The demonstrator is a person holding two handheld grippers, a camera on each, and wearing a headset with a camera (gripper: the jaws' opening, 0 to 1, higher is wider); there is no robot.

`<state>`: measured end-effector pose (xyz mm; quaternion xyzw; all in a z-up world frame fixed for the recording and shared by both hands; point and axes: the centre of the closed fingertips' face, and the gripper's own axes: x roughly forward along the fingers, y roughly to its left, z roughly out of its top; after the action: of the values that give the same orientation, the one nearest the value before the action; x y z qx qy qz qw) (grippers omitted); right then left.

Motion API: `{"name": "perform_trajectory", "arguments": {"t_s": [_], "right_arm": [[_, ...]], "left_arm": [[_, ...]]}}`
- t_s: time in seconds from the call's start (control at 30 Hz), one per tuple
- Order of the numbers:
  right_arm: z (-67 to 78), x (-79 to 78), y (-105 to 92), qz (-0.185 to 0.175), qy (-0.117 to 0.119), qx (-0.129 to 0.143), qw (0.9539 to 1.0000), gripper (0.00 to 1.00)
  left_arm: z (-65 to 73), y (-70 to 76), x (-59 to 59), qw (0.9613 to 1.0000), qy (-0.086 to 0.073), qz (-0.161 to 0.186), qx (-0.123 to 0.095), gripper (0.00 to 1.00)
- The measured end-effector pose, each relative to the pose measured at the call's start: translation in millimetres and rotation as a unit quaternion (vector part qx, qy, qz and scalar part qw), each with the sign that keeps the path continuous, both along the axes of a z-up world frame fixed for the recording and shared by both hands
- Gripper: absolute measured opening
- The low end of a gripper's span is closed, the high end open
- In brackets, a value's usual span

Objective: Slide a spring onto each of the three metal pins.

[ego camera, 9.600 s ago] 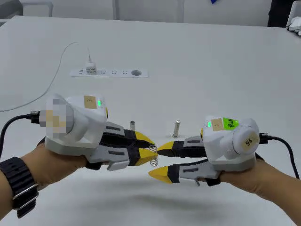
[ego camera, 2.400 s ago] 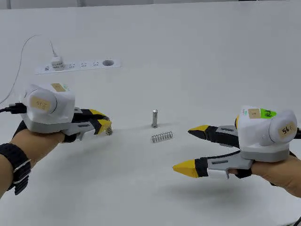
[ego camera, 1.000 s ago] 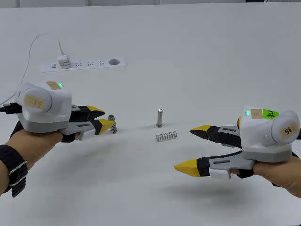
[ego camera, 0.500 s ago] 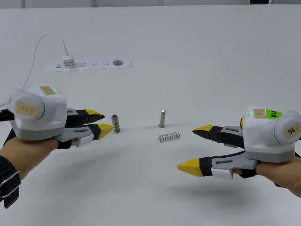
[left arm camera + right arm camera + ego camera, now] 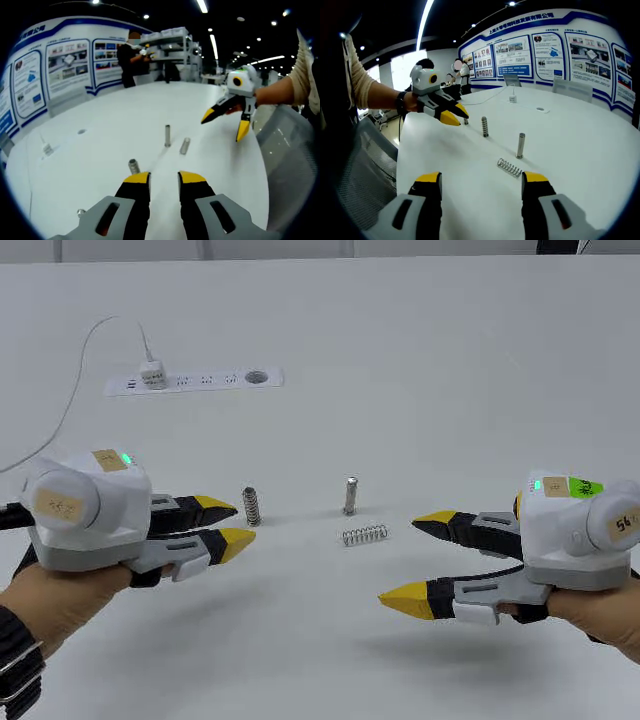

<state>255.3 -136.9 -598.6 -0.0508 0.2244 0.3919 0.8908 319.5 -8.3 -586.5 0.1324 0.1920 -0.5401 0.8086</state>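
A pin wearing a spring [image 5: 250, 506] stands upright on the white table, just ahead of my left gripper [image 5: 238, 522]. That gripper is open with a narrow gap and holds nothing. In the left gripper view the sprung pin [image 5: 133, 165] stands just past the left jaw tip of the gripper [image 5: 164, 176]. A bare metal pin [image 5: 350, 495] stands to the right, and a loose spring [image 5: 364, 535] lies flat beside it. My right gripper [image 5: 403, 558] hovers wide open and empty right of the spring. The right gripper view has the loose spring [image 5: 509, 167], bare pin [image 5: 520, 145] and sprung pin [image 5: 484, 126] ahead.
A white power strip [image 5: 195, 380] with a plugged charger [image 5: 152, 375] and cable lies at the far left of the table [image 5: 450, 390]. A small metal stub [image 5: 80, 213] stands low on the left in the left gripper view. A person stands beyond the table's far end.
My left gripper has drawn back from the pin and left the spring on it. The right gripper has stayed open and in place. The head camera has shifted a little.
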Motion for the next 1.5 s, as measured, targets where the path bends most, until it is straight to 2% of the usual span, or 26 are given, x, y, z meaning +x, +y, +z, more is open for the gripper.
{"name": "perform_trajectory", "arguments": {"t_s": [0.3, 0.63, 1.03, 1.2, 1.4, 1.5], "right_arm": [[1.3, -1.4, -0.5, -0.002, -0.001, -0.001, 1.0, 0.66], [1.6, -0.6, -3.1, -0.006, -0.002, 0.001, 1.0, 0.66], [0.1, -0.4, -6.1, -0.011, -0.001, 0.001, 0.9999, 0.66], [0.5, 0.1, -8.4, -0.015, -0.001, 0.003, 0.9999, 0.66], [0.3, 0.2, -9.1, -0.017, -0.001, 0.004, 0.9998, 0.66], [0.1, 0.3, -9.4, -0.018, -0.001, 0.005, 0.9998, 0.66]], "left_arm": [[-8.7, -27.1, -12.3, 0.9996, 0.009, -0.026, -0.001, 0.22], [-19.3, -59.9, -13.6, 0.9985, 0.014, -0.054, 0.005, 0.22], [-33.1, -88.1, -3.1, 0.9977, 0.024, -0.063, 0.011, 0.24], [-42.9, -96.1, 0.0, 0.9975, 0.033, -0.06, 0.014, 0.24], [-51.6, -104.6, -0.9, 0.9971, 0.037, -0.062, 0.023, 0.24], [-56.3, -107.2, 2.5, 0.9969, 0.038, -0.062, 0.029, 0.23]]}}
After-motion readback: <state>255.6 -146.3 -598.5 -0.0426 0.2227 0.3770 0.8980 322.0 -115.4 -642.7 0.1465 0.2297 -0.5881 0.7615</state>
